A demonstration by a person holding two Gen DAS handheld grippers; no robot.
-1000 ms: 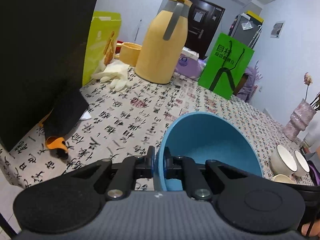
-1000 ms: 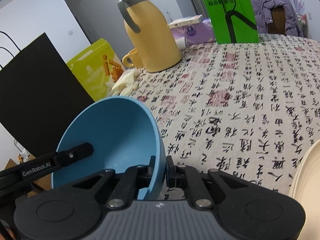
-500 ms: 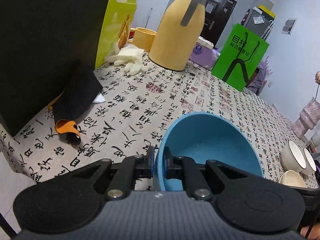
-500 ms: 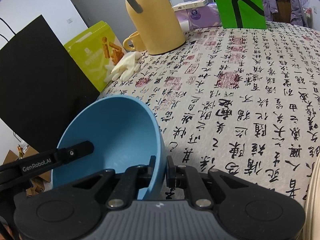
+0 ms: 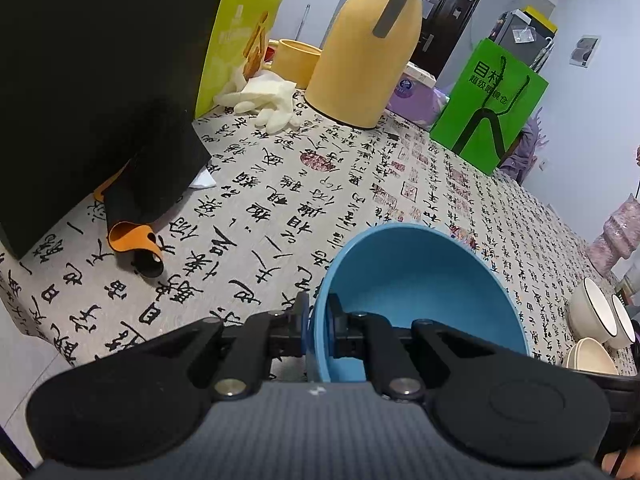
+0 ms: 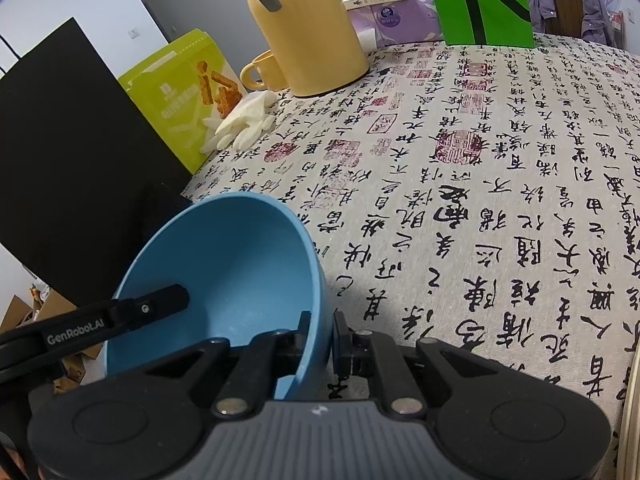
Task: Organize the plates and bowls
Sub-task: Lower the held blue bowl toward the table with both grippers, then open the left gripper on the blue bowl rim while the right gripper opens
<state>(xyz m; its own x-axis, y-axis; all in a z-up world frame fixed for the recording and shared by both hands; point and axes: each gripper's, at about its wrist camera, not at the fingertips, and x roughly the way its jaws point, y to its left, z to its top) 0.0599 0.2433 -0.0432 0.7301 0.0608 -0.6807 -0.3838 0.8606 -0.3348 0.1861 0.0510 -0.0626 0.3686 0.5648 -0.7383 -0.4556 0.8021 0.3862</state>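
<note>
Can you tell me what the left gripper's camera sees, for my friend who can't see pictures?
The left gripper pinches the rim of a blue bowl above a tablecloth printed with black writing. Behind stand a yellow jug, white gloves and a green bag.

Counter (image 5: 280, 184): covered by a pale cloth printed with black calligraphy and red seal marks.
Walls (image 5: 592, 92): plain, pale grey-blue; a small framed picture (image 5: 585, 49) hangs on the right one.
Door (image 5: 440, 36): dark, closed, at the far end of the room.
Cabinet (image 5: 520, 34): grey, with a yellow top, beside the door.
Chair (image 6: 568, 10): wooden back draped with a purple coat, behind the counter's far edge.
White wall panel (image 6: 72, 4): carries a small switch plate (image 6: 133, 33).
Light: even, soft, indoor.
</note>
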